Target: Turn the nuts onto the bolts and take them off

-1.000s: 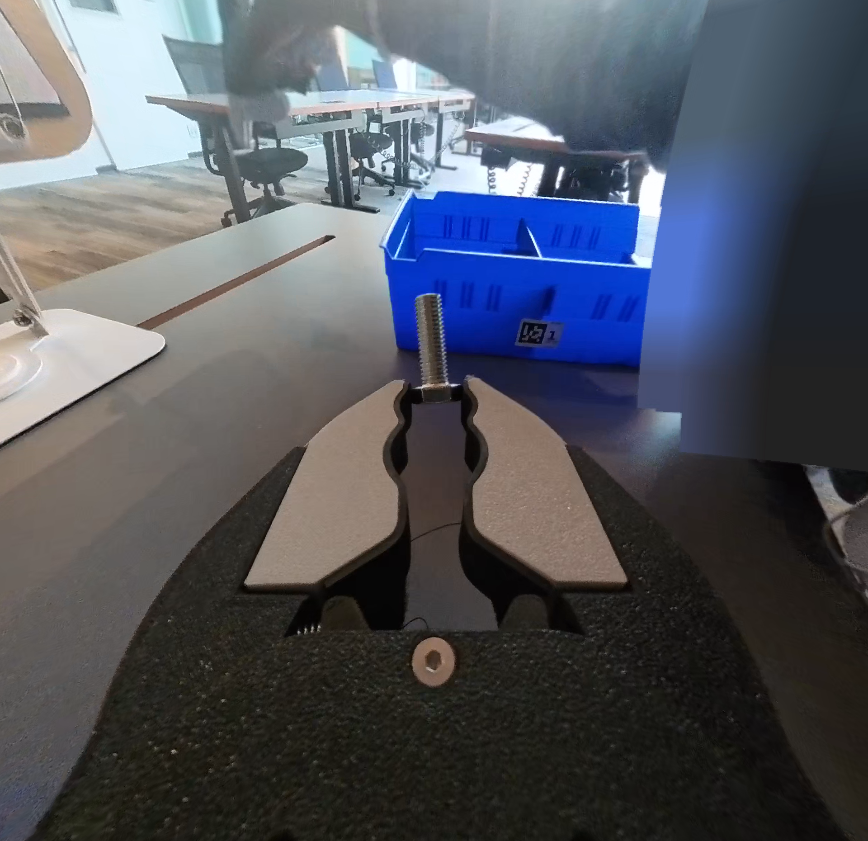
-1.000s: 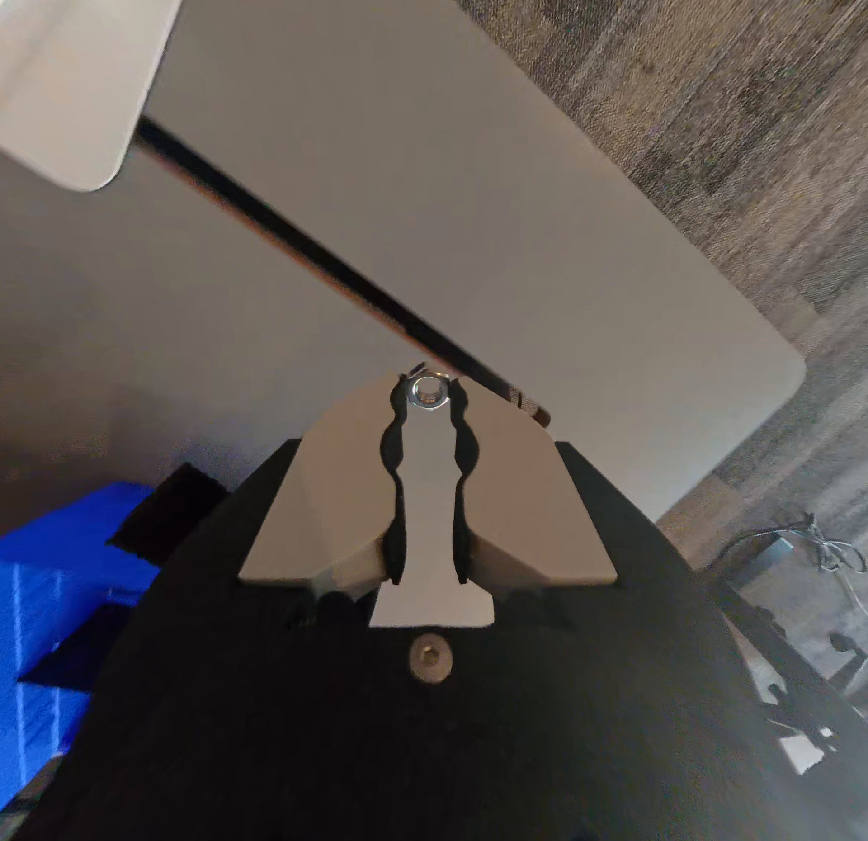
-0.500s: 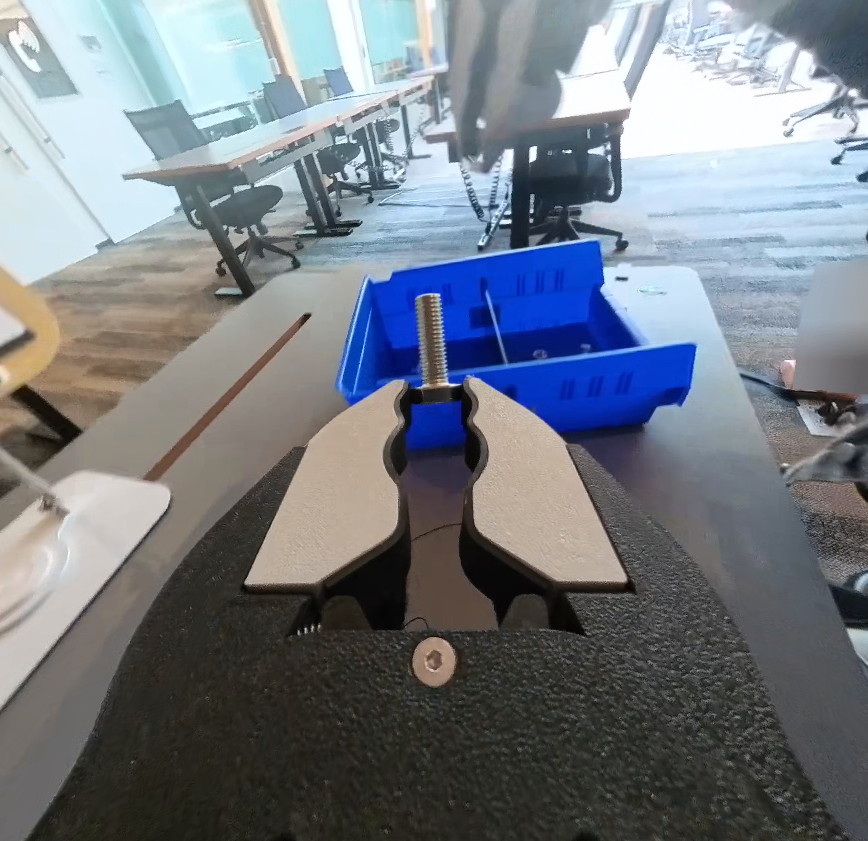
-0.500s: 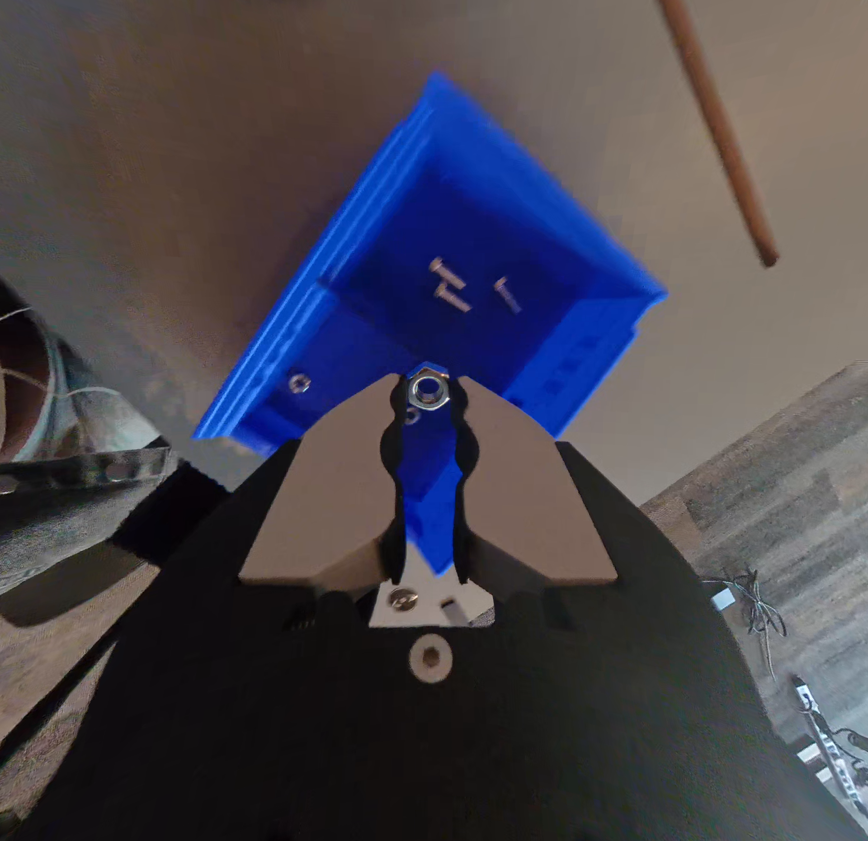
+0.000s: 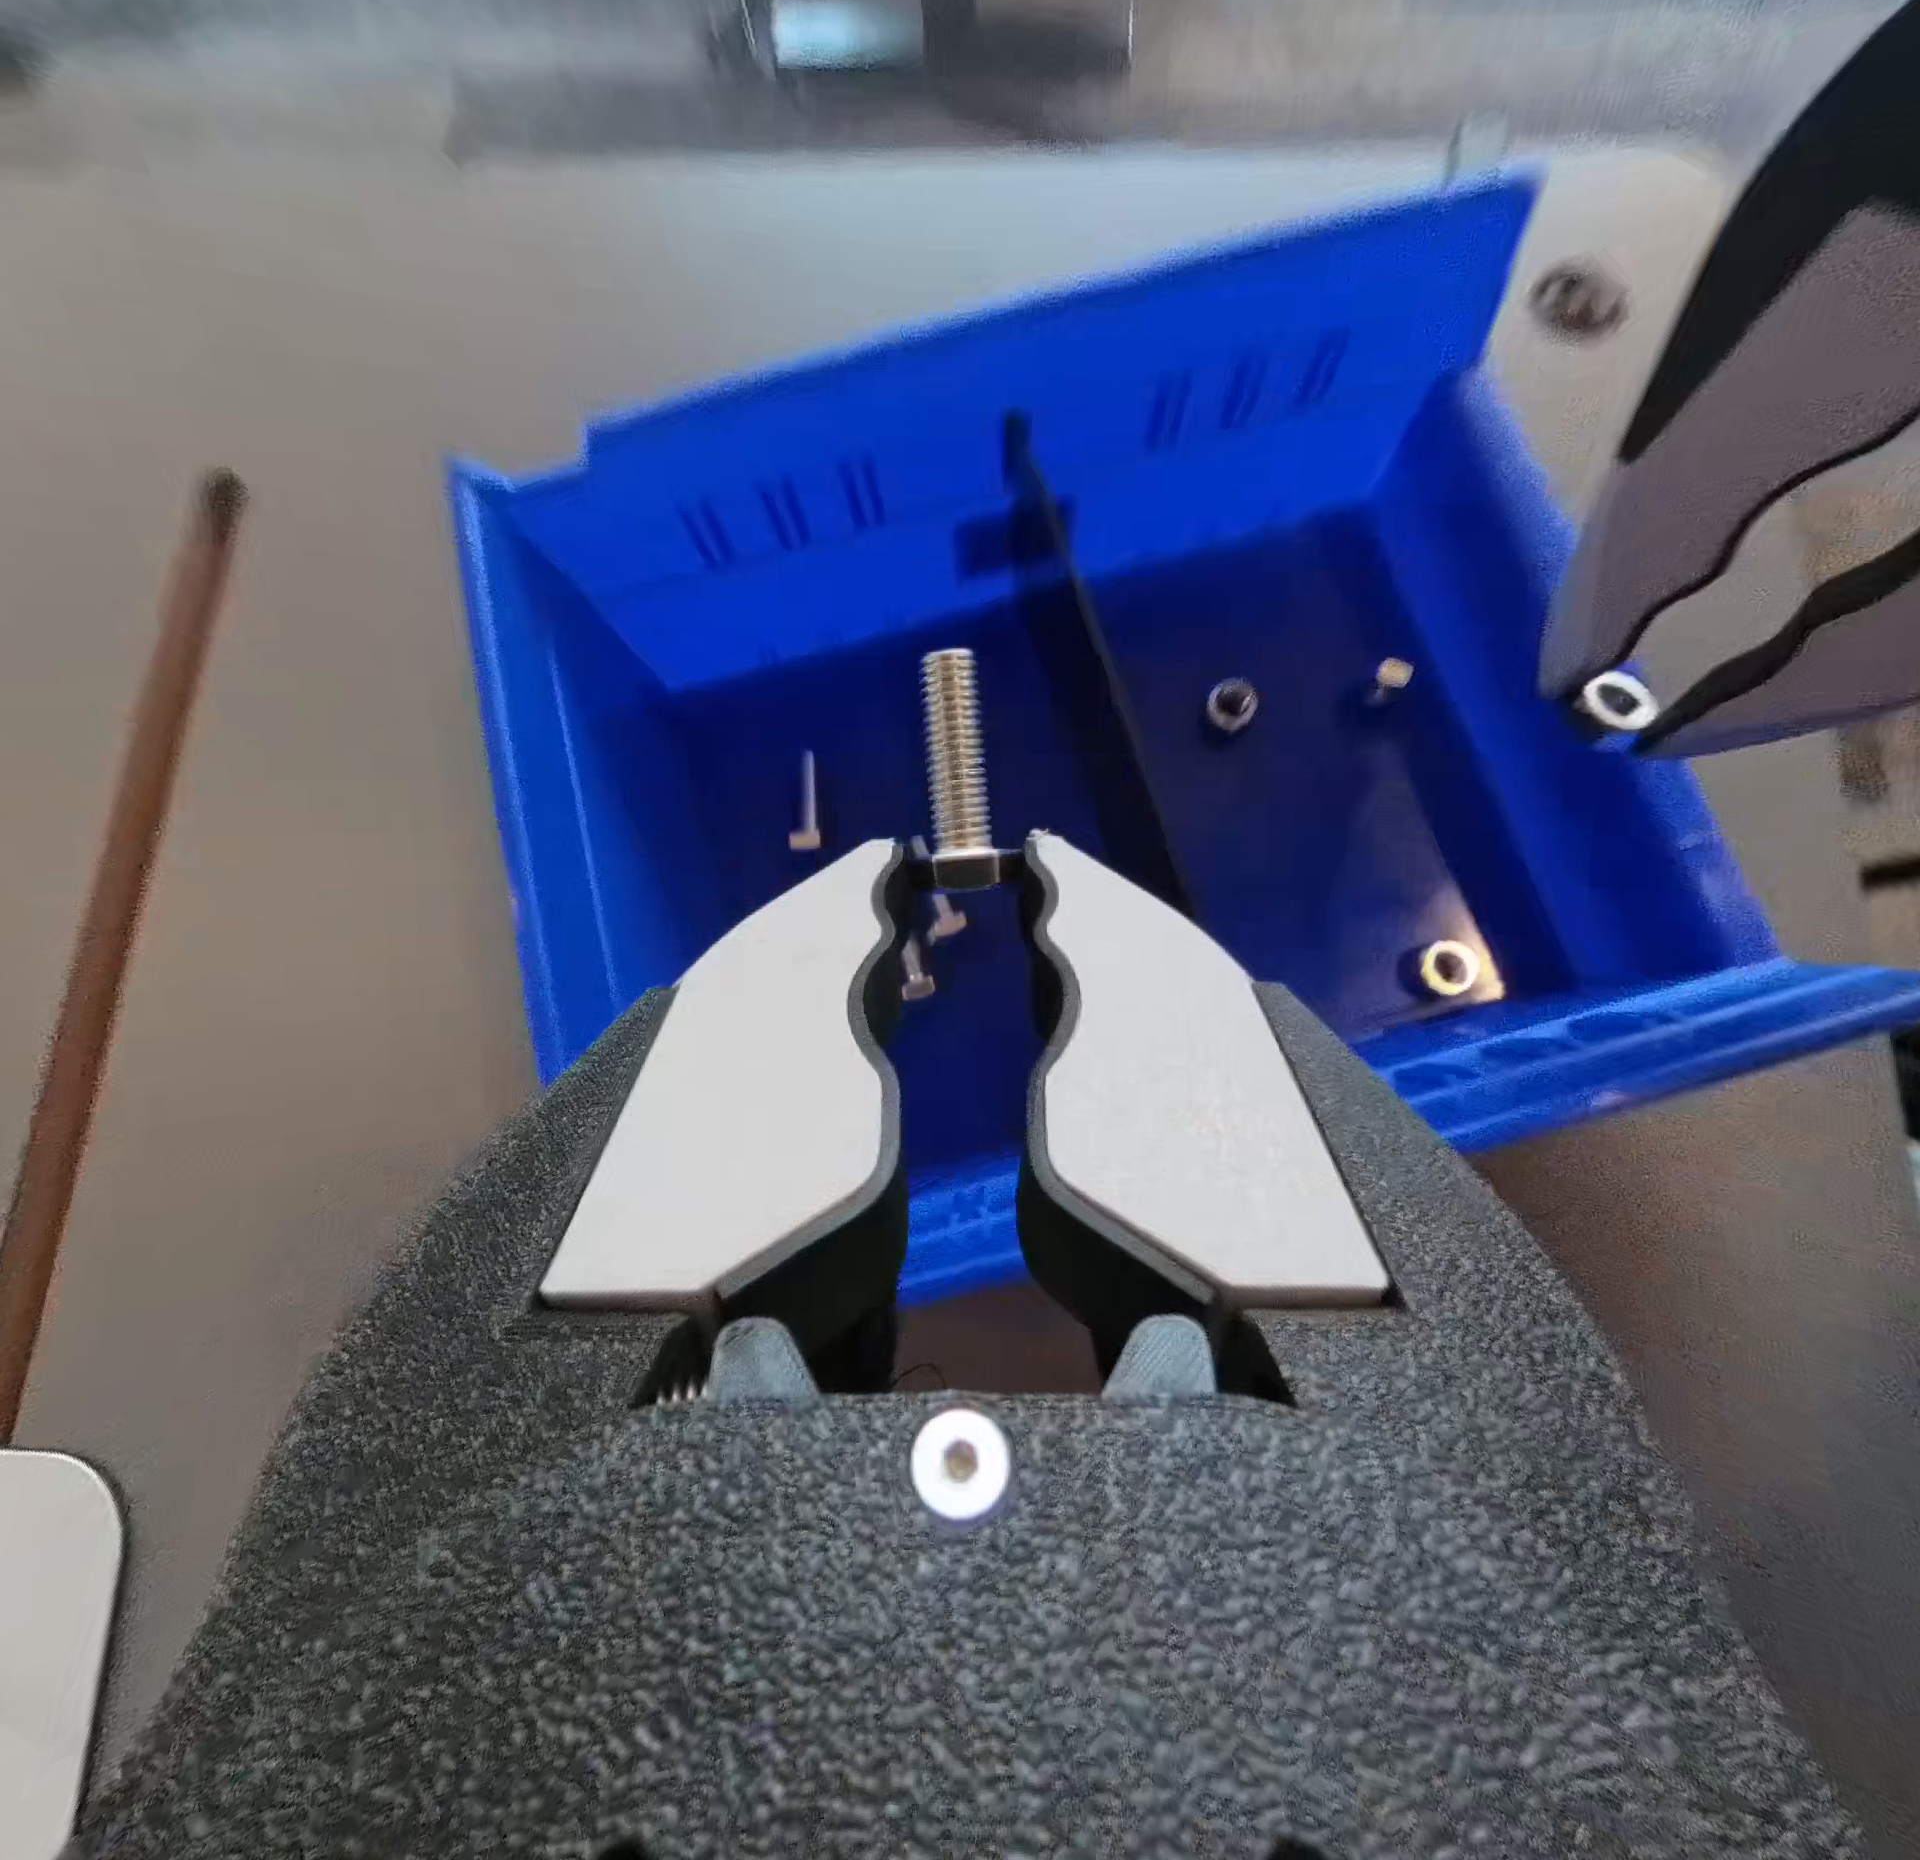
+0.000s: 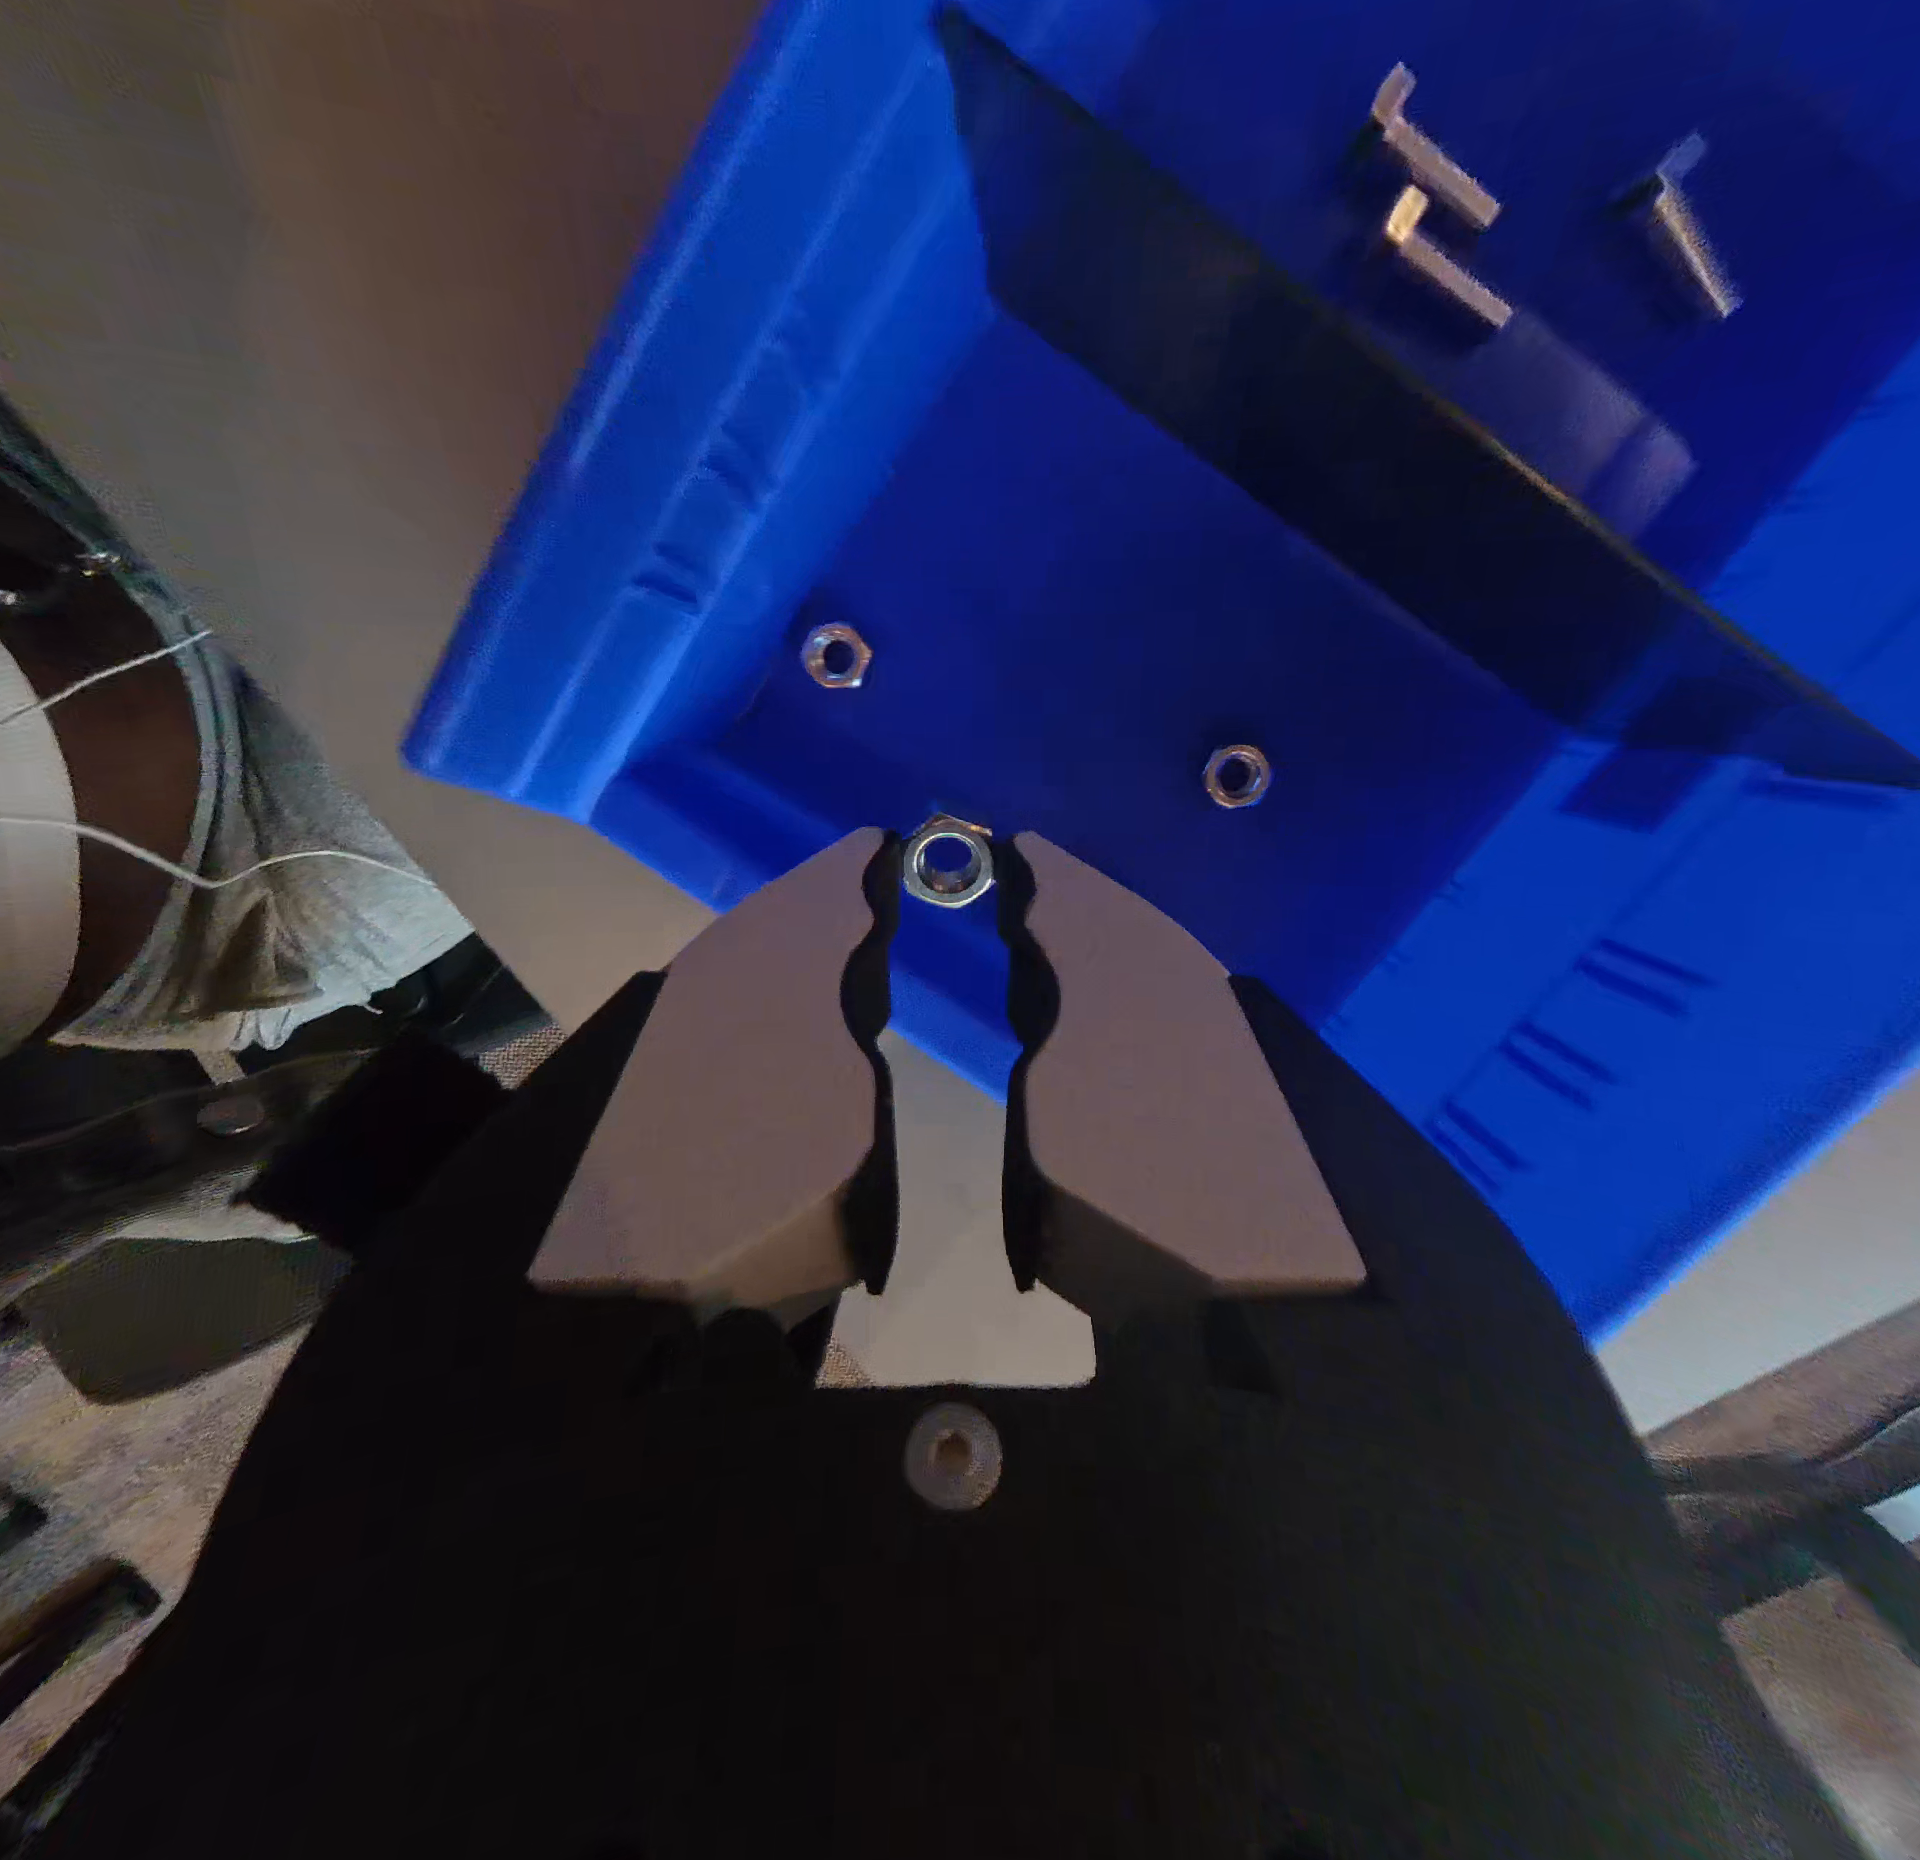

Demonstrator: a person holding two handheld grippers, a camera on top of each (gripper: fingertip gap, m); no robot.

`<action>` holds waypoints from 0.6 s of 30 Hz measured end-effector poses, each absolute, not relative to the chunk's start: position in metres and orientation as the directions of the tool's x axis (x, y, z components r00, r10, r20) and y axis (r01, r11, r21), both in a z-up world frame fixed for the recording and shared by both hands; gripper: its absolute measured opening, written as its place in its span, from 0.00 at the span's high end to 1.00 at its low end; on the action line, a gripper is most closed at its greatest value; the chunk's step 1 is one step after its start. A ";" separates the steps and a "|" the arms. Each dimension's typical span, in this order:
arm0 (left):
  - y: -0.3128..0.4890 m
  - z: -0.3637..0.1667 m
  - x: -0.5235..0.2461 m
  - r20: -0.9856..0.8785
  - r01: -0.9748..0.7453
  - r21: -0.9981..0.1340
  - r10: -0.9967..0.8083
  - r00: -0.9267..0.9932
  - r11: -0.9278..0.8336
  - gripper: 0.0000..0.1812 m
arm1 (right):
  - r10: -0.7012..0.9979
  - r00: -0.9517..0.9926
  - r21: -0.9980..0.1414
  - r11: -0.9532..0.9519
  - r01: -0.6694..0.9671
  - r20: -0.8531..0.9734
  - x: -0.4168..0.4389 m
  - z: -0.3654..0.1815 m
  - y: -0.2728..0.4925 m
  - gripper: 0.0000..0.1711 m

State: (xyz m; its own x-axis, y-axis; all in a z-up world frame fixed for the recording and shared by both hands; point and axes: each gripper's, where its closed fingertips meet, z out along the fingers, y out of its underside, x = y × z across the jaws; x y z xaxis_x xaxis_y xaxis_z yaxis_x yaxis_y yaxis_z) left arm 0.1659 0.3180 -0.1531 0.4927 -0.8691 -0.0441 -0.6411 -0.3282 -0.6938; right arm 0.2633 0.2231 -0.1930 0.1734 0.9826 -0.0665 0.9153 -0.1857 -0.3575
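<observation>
Above the blue plastic bin (image 5: 1538, 844), the left gripper (image 5: 961, 860) pinches a threaded steel bolt (image 5: 953, 761) by its head, shank pointing away, while the right gripper (image 6: 940, 854), clamping a small steel hex nut (image 6: 945, 863), waits well off to the bolt's right.

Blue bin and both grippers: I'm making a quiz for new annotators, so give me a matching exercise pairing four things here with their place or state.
Things:
1. held bolt
2. held nut
3. loose nuts
4. loose bolts

Places or states:
A. lying in the blue bin, on the dark divider's far side in the right wrist view
B. pinched at the right gripper tips
C. clamped by its head in the left gripper, thread pointing away
D. lying on the bin floor, on the divider's near side

Pairs: 1-C, 2-B, 3-D, 4-A
</observation>
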 end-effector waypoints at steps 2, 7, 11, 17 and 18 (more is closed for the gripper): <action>0.330 -0.180 0.164 -0.022 -0.714 -0.573 -0.863 0.504 -0.403 0.89 | 0.978 0.190 -0.350 -0.208 0.913 -0.086 0.262 -0.203 0.230 0.90; 0.348 -0.224 0.158 -0.082 -0.825 -0.318 -0.854 0.514 -0.466 0.89 | 0.975 0.198 -0.294 -0.220 0.930 -0.102 0.262 -0.226 0.239 0.90; 0.349 -0.237 0.162 -0.113 -0.857 -0.264 -0.868 0.483 -0.443 0.89 | 0.974 0.197 -0.262 -0.221 0.939 -0.115 0.264 -0.240 0.239 0.89; 0.350 -0.223 0.173 -0.132 -0.843 -0.343 -0.867 0.480 -0.415 0.73 | 0.960 0.244 -0.304 -0.276 0.912 -0.139 0.268 -0.238 0.241 0.66; 0.348 -0.223 0.172 -0.114 -0.841 -0.337 -0.868 0.483 -0.424 0.69 | 0.959 0.243 -0.315 -0.278 0.907 -0.145 0.267 -0.237 0.240 0.65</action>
State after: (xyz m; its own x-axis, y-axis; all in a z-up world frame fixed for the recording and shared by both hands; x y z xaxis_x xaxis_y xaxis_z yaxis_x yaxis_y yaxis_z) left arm 0.1721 0.3476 -0.2226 0.4834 -0.8679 -0.1141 -0.8406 -0.4239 -0.3371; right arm 0.2674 0.2400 -0.2368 0.2433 0.9591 -0.1448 0.9075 -0.2777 -0.3152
